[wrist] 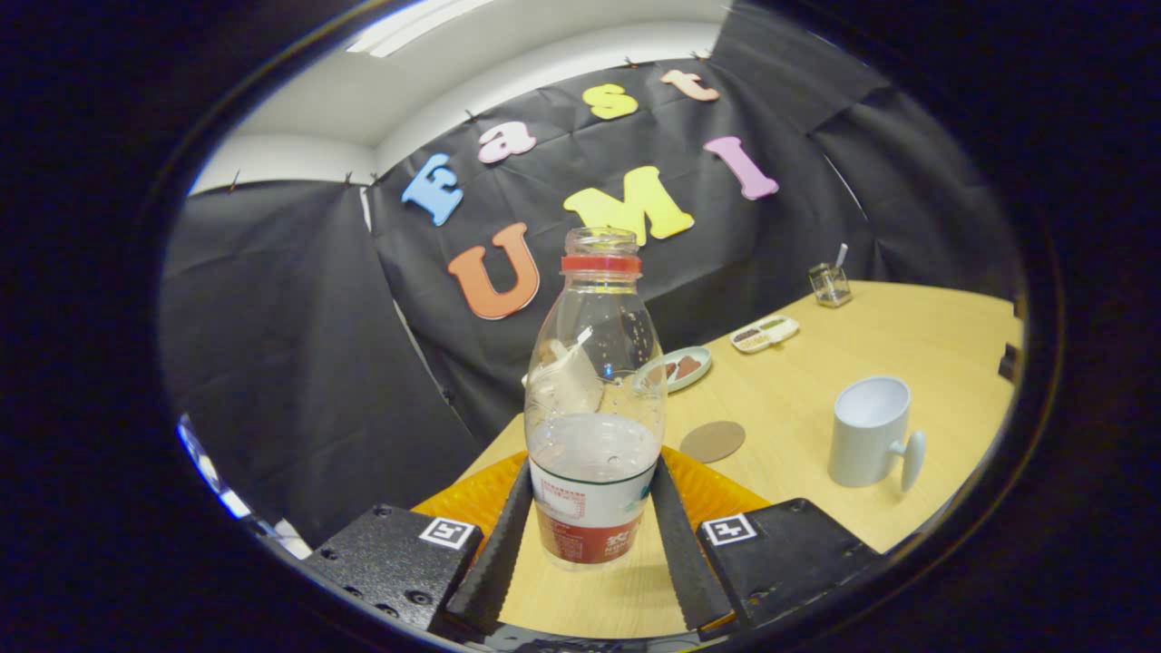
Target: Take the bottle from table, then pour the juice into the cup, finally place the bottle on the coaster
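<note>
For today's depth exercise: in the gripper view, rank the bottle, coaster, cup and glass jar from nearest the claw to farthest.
1. Bottle: between the fingers of the claw.
2. Coaster: just beyond, slightly right.
3. Cup: farther right.
4. Glass jar: far table edge.

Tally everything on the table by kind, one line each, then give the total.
Bottle, held between the gripper fingers: 1
Cup: 1
Coaster: 1
Round plate: 1
Oblong divided tray: 1
Small clear container: 1
Orange dish behind the bottle: 1
Total: 7
</note>
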A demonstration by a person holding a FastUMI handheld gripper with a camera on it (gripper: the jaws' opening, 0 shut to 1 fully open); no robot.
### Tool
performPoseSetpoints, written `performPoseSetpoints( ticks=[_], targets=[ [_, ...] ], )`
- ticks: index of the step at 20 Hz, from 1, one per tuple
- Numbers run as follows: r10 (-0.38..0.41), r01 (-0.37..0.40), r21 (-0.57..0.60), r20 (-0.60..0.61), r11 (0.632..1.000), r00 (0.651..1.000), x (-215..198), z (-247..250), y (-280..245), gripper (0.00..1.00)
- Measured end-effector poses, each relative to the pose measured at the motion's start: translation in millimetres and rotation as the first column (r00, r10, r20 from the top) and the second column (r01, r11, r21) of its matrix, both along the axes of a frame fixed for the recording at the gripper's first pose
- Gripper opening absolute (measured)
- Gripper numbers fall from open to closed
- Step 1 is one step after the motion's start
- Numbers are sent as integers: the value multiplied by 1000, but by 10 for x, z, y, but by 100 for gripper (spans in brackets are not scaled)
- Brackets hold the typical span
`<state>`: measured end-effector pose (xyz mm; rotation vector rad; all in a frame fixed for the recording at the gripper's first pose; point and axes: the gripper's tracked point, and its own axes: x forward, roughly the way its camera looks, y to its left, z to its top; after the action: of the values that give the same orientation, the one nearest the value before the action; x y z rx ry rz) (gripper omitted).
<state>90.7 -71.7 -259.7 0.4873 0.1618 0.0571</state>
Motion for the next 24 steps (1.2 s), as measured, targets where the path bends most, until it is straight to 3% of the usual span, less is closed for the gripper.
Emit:
performPoseSetpoints(
  ticks=[4,6,12,20,24],
  targets=[
    [1,4,179,-29,984,1000,-19,-114,-111,77],
    [10,-2,285,-26,959,1000,-5,-151,-164,76],
    [-22,31,515,-24,857,999,58,-201,-395,76],
    [-52,49,760,-20,648,998,161,-219,-547,76],
    [-63,54,795,-20,604,998,197,-169,-565,76]
  ],
)
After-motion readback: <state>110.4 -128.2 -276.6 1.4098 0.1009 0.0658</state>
